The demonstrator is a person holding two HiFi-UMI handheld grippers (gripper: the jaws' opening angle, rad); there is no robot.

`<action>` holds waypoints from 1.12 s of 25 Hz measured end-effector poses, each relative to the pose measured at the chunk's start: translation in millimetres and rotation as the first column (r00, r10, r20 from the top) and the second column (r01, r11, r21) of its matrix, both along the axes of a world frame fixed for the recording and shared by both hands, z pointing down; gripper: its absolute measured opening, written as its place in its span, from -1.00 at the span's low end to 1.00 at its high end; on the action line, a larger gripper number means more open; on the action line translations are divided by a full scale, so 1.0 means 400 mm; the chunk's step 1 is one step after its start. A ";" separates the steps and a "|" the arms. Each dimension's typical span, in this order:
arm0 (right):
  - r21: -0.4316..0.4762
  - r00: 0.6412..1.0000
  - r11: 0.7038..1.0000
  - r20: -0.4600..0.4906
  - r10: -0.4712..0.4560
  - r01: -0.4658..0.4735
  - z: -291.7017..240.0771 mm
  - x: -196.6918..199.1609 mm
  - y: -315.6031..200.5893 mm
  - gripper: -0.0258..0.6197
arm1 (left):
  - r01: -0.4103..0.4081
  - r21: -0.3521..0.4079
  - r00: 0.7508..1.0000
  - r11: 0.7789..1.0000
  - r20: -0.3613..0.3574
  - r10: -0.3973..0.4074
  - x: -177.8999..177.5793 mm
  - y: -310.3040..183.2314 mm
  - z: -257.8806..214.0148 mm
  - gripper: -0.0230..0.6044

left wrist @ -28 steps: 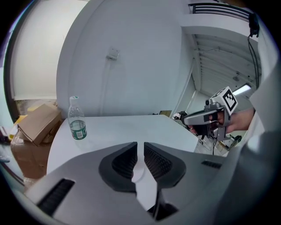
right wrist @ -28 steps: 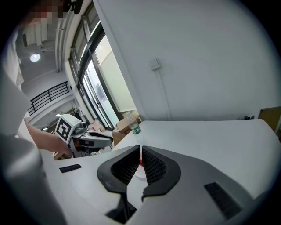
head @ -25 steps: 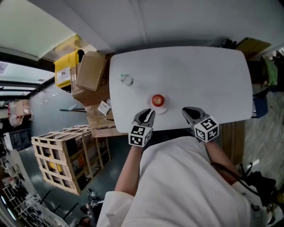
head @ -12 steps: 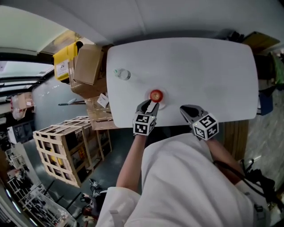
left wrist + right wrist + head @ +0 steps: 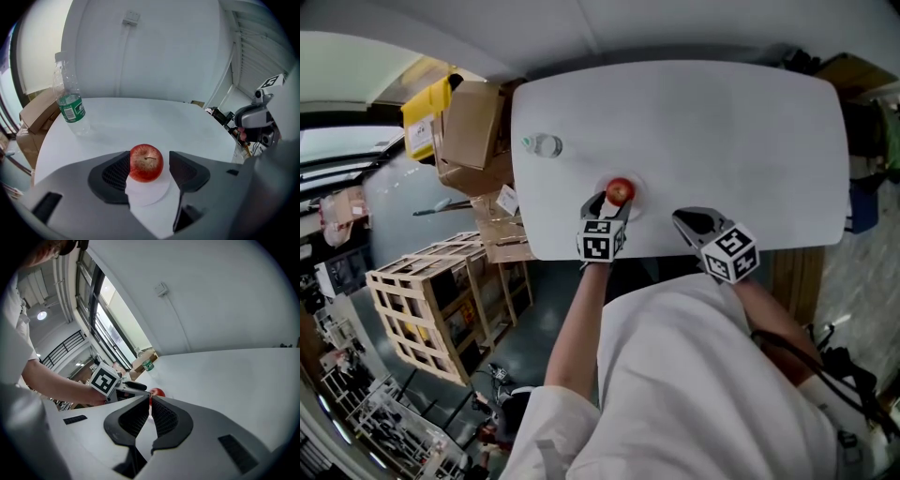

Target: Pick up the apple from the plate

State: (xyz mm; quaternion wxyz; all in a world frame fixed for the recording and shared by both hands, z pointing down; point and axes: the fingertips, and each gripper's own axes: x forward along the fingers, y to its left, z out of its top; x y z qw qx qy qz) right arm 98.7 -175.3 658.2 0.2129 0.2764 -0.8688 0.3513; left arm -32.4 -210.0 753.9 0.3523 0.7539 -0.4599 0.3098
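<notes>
We look down on a white table (image 5: pixel 722 131). A red apple (image 5: pixel 620 190) sits on a small white plate (image 5: pixel 147 190), just left of the frame's centre. Our left gripper (image 5: pixel 149 161) has just been opening its jaws, which stand apart with the apple between them. Our right gripper (image 5: pixel 150 399), further right, has its jaws together and empty. A water bottle (image 5: pixel 70 105) stands at the table's upper left.

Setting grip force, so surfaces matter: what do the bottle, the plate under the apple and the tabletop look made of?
Bottle: clear thin plastic, see-through wall, green label.
Plate: white, matte, very flat, probably paper, possibly plastic.
Tabletop: smooth white, faint sheen, likely laminate or painted board.
</notes>
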 end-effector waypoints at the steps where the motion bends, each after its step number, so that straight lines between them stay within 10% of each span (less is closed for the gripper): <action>1: -0.003 1.000 1.000 0.001 0.000 0.000 0.002 0.003 -0.002 -0.80 | 0.005 -0.007 1.000 1.000 0.001 -0.005 0.002 -0.002 0.006 -0.09; 14: -0.041 1.000 0.999 0.018 0.024 -0.023 0.036 0.039 -0.003 -0.80 | 0.043 -0.092 0.995 0.995 0.088 -0.035 0.001 -0.014 0.103 0.29; 28: -0.052 0.999 0.998 0.013 0.040 -0.039 0.047 0.064 -0.017 -0.80 | 0.065 -0.142 0.996 0.988 0.067 -0.056 0.007 -0.014 0.122 0.22</action>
